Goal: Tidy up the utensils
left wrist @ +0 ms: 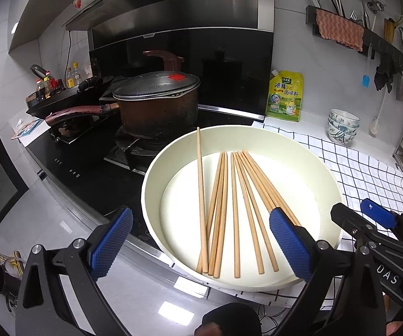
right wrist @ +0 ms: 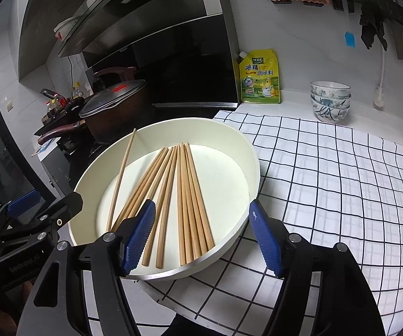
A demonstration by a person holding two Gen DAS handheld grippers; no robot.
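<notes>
Your left tool (left wrist: 198,245) and right tool (right wrist: 202,236), both spread apart and holding nothing, wooden chopsticks (right wrist: 173,193) fanned loose inside the cream round tray (left wrist: 257,134) on the checked tabletop (right wrist: 327,173), lidded pot (left wrist: 156,103) on the stove beyond.

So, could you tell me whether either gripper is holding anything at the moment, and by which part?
Nothing is held: the left gripper and right gripper are both open above the chopsticks in the white basin.

White counter (right wrist: 299,99): grid-checked cloth (right wrist: 341,184), cream basin (right wrist: 253,151) on cloth, stacked bowls (right wrist: 330,102).
</notes>
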